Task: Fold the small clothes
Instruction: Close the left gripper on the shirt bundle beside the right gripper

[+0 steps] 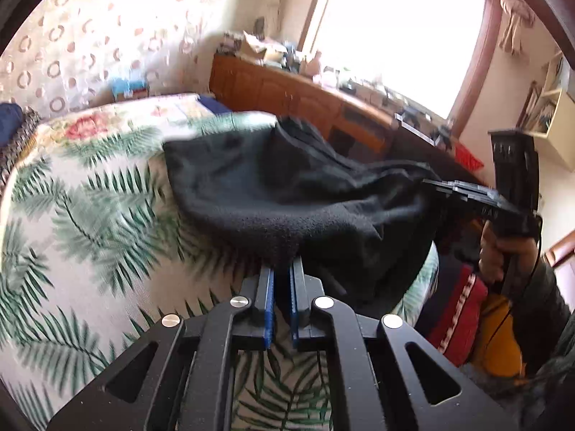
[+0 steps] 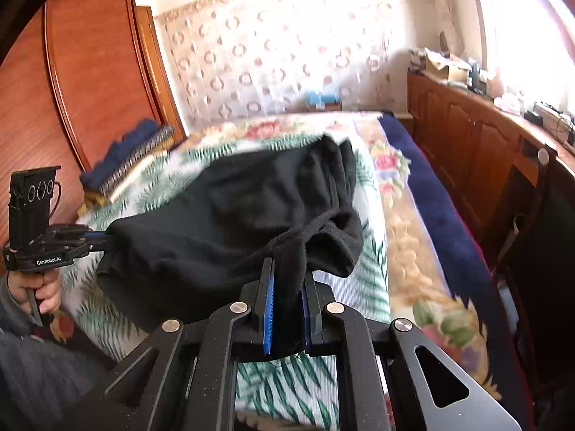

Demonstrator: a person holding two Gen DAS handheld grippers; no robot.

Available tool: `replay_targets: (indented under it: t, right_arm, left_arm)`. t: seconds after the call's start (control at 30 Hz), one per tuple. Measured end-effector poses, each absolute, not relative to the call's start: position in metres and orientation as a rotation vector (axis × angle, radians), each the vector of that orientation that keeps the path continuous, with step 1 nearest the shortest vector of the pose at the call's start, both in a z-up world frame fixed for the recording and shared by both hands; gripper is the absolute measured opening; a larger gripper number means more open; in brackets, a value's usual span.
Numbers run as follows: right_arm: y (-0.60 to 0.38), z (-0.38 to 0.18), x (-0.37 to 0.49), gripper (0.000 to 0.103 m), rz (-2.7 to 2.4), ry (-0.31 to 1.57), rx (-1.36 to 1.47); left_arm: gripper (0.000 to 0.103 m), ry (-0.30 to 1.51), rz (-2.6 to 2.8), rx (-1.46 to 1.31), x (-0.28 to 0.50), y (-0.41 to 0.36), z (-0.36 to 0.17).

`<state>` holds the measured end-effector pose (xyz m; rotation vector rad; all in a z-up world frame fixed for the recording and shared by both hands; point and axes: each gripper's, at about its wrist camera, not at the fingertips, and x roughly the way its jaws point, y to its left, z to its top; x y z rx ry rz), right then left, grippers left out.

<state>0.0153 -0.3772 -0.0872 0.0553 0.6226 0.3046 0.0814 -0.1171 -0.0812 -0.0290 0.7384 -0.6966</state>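
While both grippers point down and forward over the bed, each pinches a near edge of the black garment (image 1: 287,194), which hangs slack between them above the palm-leaf bedspread (image 1: 82,215), its far part draped back towards the bed. The left gripper (image 1: 282,269) has its blue-padded fingers (image 1: 267,305) drawn nearly together, with the dark fleece bunched at their tips; how much cloth sits between the pads is hidden by the fabric itself. The right gripper (image 2: 289,287) grips a thicker twist of the same cloth, which fills the gap between its pads and hangs down behind them.

In the left wrist view, the right gripper appears at the right edge, held nearly level by a hand (image 1: 503,251) wrapped round its handle, its tip buried in the garment. In the right wrist view, the left gripper shows at the left edge, again level, with a hand (image 2: 39,289) beneath it.

The bedspread and the garment's far edge are smeared by blur. The window (image 1: 395,36) is washed out, and the clutter on the wooden cabinet (image 1: 287,93) is too small to make out.
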Motion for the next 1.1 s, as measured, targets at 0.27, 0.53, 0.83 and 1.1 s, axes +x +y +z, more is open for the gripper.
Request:
replay_targets:
  t: [0.27,0.53,0.83,1.1]
  right_arm:
    - [-0.369,-0.067,0.041,0.012,0.3,0.526,0.033]
    - [-0.363,-0.065,0.086,0.012,0.299,0.501,0.018]
    - [-0.36,-0.072,0.12,0.012,0.306,0.511,0.005]
    - [-0.354,-0.083,0.148,0.012,0.293,0.555,-0.012]
  left_arm:
    - [0.008,0.656,-0.648,-0.047,0.117,-0.108,-0.049]
    - [0.008,0.659,-0.625,-0.079,0.167,-0.101,-0.053]
    - [0.008,0.706,-0.603,-0.095,0.22,-0.107,-0.059]
    - [0.008,0.775,-0.586,-0.087,0.258,-0.112,-0.081]
